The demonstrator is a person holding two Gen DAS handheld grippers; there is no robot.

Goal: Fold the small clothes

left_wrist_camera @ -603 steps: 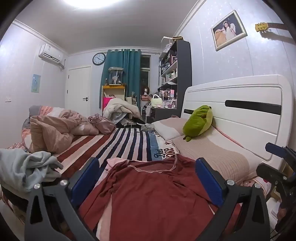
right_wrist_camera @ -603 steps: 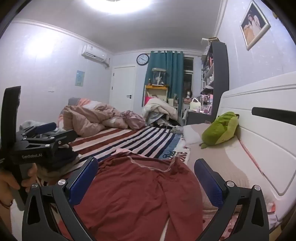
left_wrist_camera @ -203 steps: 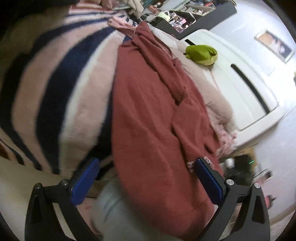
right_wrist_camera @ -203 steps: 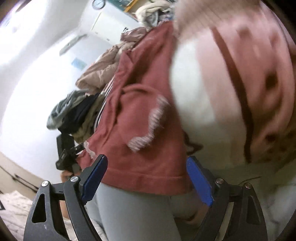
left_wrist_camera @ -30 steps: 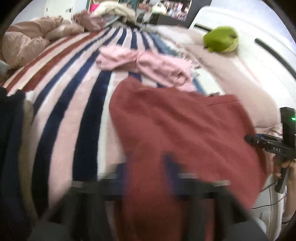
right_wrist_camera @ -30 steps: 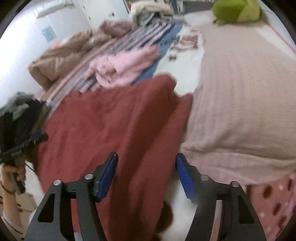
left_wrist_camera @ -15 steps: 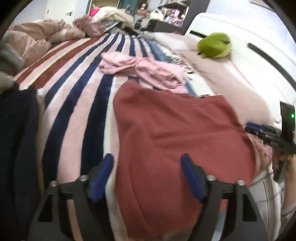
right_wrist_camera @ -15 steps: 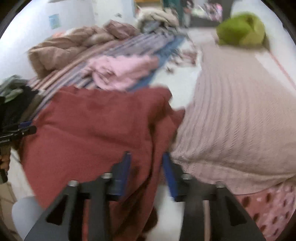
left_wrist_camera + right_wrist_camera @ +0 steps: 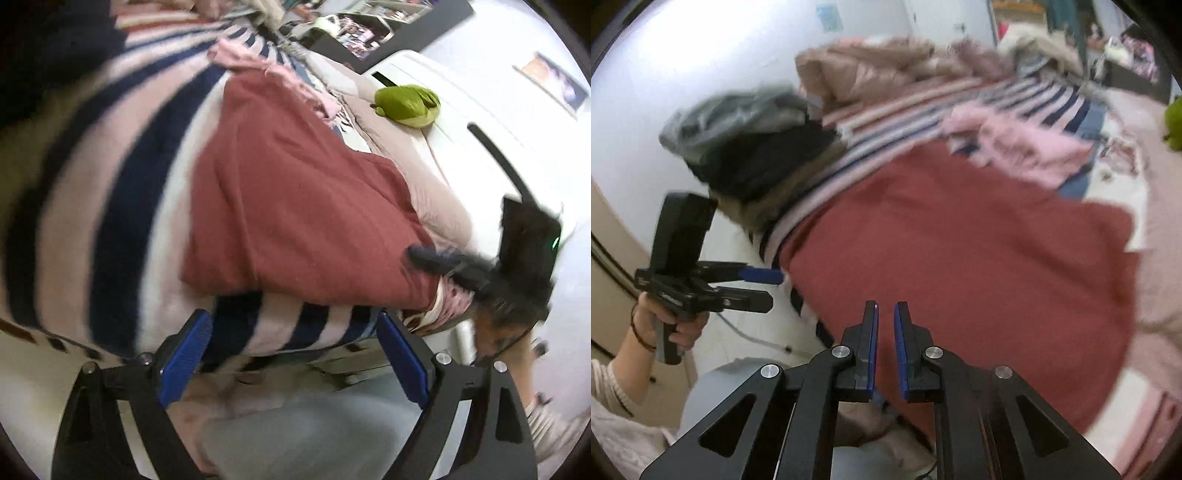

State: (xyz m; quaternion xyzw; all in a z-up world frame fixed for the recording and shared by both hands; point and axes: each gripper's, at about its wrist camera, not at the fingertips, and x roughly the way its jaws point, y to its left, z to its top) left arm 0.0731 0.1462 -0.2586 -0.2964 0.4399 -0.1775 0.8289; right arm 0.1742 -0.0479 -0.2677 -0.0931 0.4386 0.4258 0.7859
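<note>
A dark red garment (image 9: 295, 206) lies folded flat on the striped bedspread (image 9: 122, 192), its near edge by the bed's edge. It also fills the right wrist view (image 9: 979, 258). My left gripper (image 9: 291, 343) is open and empty, just off the bed's edge below the garment's near left corner. My right gripper (image 9: 885, 325) is nearly shut with a thin gap, over the garment's near edge; nothing shows between its pads. It appears in the left wrist view (image 9: 424, 256) at the garment's right corner.
A pink garment (image 9: 1015, 140) lies crumpled beyond the red one. A pile of grey and dark clothes (image 9: 750, 140) sits at the bed's left corner. A green plush (image 9: 406, 105) lies on the pillows by the white headboard (image 9: 480, 122).
My left gripper has opened wide and dropped below the bed's edge, away from the red garment. My right gripper's fingers have closed further. The garment lies still.
</note>
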